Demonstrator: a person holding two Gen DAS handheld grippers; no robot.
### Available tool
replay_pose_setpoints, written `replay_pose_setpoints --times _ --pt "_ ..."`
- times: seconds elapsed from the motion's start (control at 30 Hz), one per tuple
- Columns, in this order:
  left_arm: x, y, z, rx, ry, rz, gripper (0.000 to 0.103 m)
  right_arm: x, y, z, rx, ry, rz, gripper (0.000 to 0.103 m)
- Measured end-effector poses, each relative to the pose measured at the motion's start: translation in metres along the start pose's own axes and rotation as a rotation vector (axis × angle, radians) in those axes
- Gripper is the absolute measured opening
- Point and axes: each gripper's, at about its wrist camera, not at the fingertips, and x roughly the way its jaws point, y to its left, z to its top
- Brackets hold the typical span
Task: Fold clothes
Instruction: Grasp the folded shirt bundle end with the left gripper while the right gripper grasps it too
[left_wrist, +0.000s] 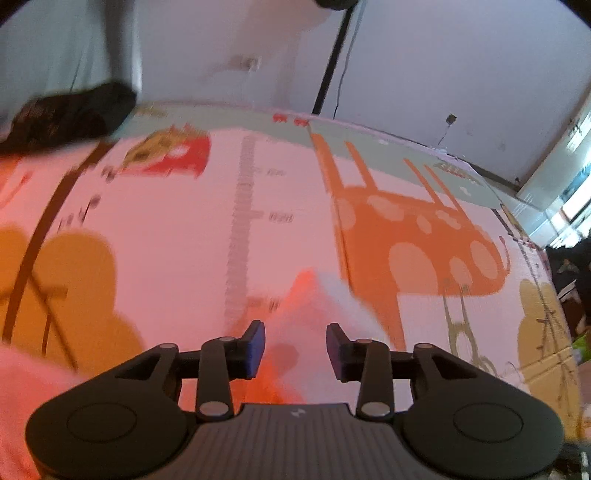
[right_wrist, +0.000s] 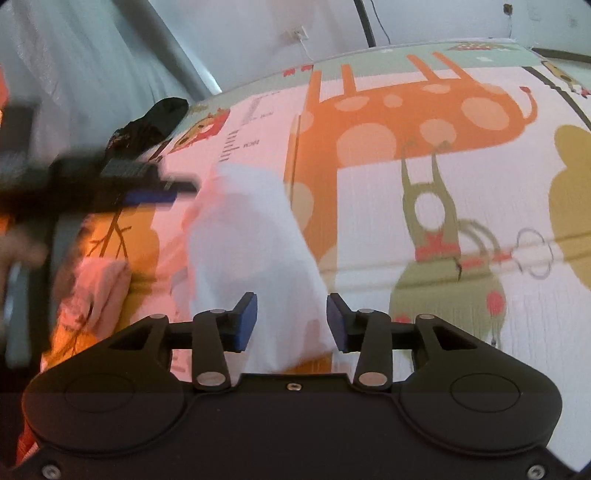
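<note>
A pale pink-white garment (right_wrist: 255, 236) lies bunched on the cartoon play mat (right_wrist: 406, 110). My right gripper (right_wrist: 291, 319) is open, its blue pads on either side of the cloth's near end without closing on it. In the left wrist view a blurred fold of the same garment (left_wrist: 317, 295) rises just ahead of my left gripper (left_wrist: 295, 349), which is open and empty. The left gripper also shows in the right wrist view (right_wrist: 147, 184) as a dark blur at the left, above the cloth's far end. A pink bunch of cloth (right_wrist: 99, 291) lies at the lower left.
A dark garment (right_wrist: 151, 122) lies at the mat's far left corner, also in the left wrist view (left_wrist: 70, 114). A black stand pole (left_wrist: 328, 70) rises behind the mat against the white wall. Dark clutter (left_wrist: 569, 280) sits past the mat's right edge.
</note>
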Motion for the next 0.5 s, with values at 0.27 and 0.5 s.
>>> replay_pose_setpoints --times 0.27,0.5 --pt "-0.009 0.025 -0.053 -0.109 0.074 -0.032 0.042 0.038 -0.003 0.029 -0.056 0.031 -0.014 0.043" --pt "0.007 0.014 -0.073 -0.131 0.103 -0.055 0.044 0.067 -0.002 0.042 -0.046 0.057 0.018 0.043"
